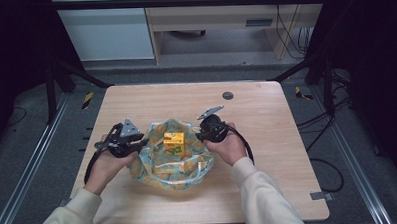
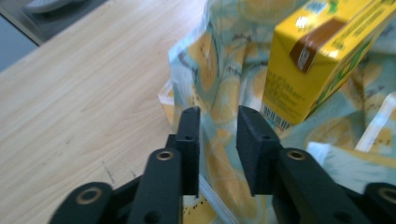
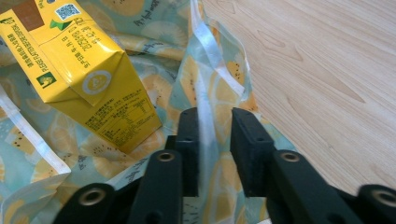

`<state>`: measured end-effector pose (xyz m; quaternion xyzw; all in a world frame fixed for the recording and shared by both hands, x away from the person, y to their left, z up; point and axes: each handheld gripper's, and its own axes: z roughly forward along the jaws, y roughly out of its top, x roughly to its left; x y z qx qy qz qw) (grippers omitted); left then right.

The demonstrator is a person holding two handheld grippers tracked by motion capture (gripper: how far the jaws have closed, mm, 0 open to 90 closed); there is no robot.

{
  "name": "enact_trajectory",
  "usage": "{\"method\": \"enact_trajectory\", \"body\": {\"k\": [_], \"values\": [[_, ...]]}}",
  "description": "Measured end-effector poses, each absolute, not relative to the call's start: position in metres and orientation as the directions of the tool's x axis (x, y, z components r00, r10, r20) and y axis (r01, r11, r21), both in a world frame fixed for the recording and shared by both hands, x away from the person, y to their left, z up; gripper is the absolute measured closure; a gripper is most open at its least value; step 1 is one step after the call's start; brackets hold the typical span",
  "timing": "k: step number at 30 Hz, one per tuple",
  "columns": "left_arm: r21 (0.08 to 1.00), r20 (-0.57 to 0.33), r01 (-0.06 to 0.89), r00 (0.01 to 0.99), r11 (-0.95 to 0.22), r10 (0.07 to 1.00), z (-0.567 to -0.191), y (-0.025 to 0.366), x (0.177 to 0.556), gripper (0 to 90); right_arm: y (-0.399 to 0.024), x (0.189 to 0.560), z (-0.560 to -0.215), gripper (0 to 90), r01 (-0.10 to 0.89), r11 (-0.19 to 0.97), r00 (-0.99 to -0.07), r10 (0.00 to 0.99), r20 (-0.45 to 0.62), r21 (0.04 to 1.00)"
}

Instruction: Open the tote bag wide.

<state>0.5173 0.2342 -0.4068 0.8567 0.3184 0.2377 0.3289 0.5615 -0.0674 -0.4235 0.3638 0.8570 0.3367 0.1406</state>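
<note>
High view: yellow carton (image 1: pixel 174 143) upright in fruit-print bag (image 1: pixel 153 168).
Narrow gaps in both grippers, left gripper (image 2: pixel 217 126) and right gripper (image 3: pixel 214 127), bag film between jaws.

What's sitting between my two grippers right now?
High view: the fruit-print plastic bag with the yellow drink carton on it lies between left gripper and right gripper.

glossy plastic bag (image 1: pixel 171 158), matt card carton (image 1: pixel 173 142), smooth wood table (image 1: pixel 267 119)
</note>
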Motion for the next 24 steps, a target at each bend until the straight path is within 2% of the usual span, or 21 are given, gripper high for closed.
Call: {"method": "enact_trajectory", "body": {"k": [4, 6, 7, 8, 12, 18, 24], "values": [[0.72, 0.207, 0.381, 0.681, -0.581, 0.703, -0.398, 0.235, 0.518, 64.5, -0.068, 0.561, -0.422, 61.9, 0.531, 0.493, -0.685, 0.729, 0.006, 0.689], [0.729, 0.199, 0.385, 0.673, -0.567, 0.713, -0.396, 0.236, 0.522, 61.9, -0.069, 0.559, -0.418, 53.0, 0.531, 0.484, -0.677, 0.736, 0.004, 0.696], [0.729, 0.199, 0.385, 0.673, -0.567, 0.713, -0.396, 0.236, 0.522, 61.3, -0.069, 0.559, -0.418, 53.0, 0.531, 0.484, -0.677, 0.736, 0.004, 0.696], [0.728, 0.203, 0.384, 0.67, -0.568, 0.714, -0.394, 0.236, 0.525, 60.9, -0.069, 0.557, -0.414, 46.0, 0.526, 0.484, -0.675, 0.738, -0.002, 0.699], [0.725, 0.197, 0.392, 0.669, -0.566, 0.716, -0.393, 0.237, 0.534, 58.5, -0.072, 0.545, -0.398, 40.4, 0.49, 0.474, -0.688, 0.726, -0.009, 0.731], [0.725, 0.181, 0.403, 0.671, -0.559, 0.719, -0.395, 0.234, 0.54, 56.5, -0.075, 0.52, -0.381, 36.7, 0.455, 0.48, -0.709, 0.705, -0.021, 0.75], [0.699, 0.182, 0.41, 0.69, -0.585, 0.701, -0.403, 0.225, 0.544, 52.5, -0.079, 0.473, -0.389, 32.0, 0.451, 0.486, -0.727, 0.687, -0.008, 0.748]]}}
